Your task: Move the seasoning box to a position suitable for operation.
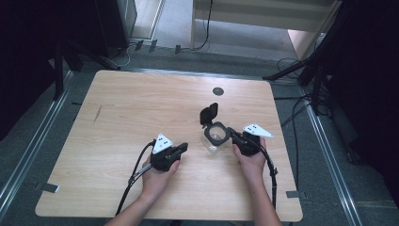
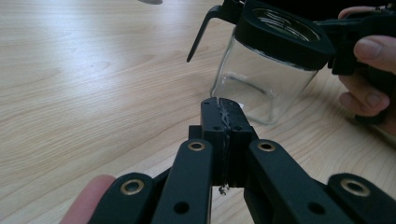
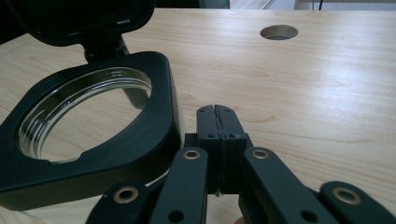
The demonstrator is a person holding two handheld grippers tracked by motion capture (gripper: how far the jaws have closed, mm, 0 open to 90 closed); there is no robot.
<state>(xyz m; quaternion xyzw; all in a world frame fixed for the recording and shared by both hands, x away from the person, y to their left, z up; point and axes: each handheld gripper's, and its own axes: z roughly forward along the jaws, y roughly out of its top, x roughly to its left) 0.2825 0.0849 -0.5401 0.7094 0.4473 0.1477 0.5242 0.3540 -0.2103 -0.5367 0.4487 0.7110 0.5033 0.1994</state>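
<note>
Tongs (image 1: pixel 182 148) in the left hand (image 1: pixel 157 176) are pressed fully together with nothing between them, tips aimed toward 2 o'clock at a clear glass jar (image 1: pixel 214 141). Right tongs (image 1: pixel 234 135), held by the right hand (image 1: pixel 251 162), are likewise closed and empty, their tips just beside the jar's black collar (image 3: pixel 140 154) at its 3 o'clock side; contact cannot be judged. The jar stands upright on the wooden counter (image 1: pixel 131 113), right of centre, its hinged black lid (image 1: pixel 209 113) flipped up at 12 o'clock. A round cable hole (image 1: pixel 217 91) lies beyond. Bare wood spreads from 9 to 12 o'clock; the counter's near edge is close behind both wrists.
</note>
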